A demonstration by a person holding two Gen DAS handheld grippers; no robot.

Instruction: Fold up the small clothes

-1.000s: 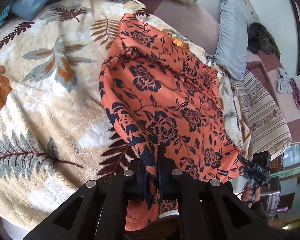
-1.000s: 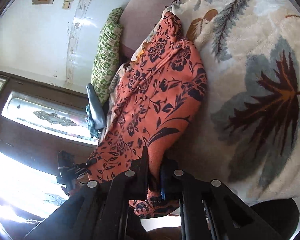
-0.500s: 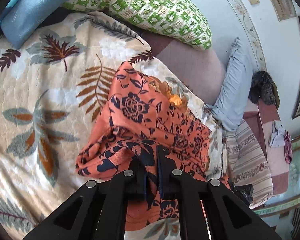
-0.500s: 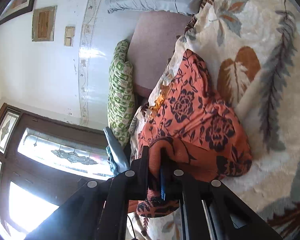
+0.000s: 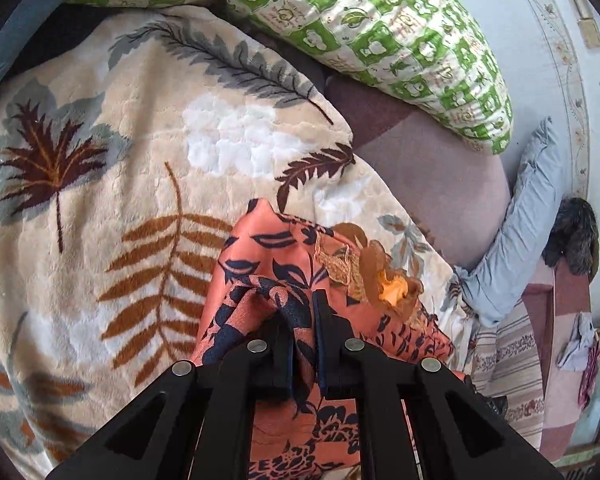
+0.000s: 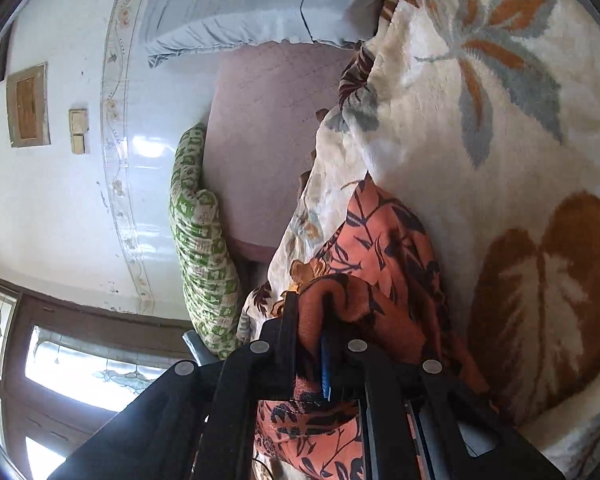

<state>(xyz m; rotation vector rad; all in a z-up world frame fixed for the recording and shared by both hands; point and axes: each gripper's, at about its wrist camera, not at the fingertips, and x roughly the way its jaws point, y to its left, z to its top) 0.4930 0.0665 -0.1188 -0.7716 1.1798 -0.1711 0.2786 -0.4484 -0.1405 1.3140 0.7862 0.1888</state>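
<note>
Left wrist view: the left gripper (image 5: 302,320) points steeply down at the leaf-print blanket (image 5: 100,184), its jaws pinched on a bunched edge of the orange floral garment (image 5: 268,248), which lies doubled over on the blanket below the green checked pillow (image 5: 380,28). Right wrist view: the right gripper (image 6: 310,322) is rolled sideways, so the wall (image 6: 60,200) appears on the left, and points shallowly downward. Its jaws clamp a thick fold of the same garment (image 6: 384,236), resting on the blanket (image 6: 500,140) near its edge.
</note>
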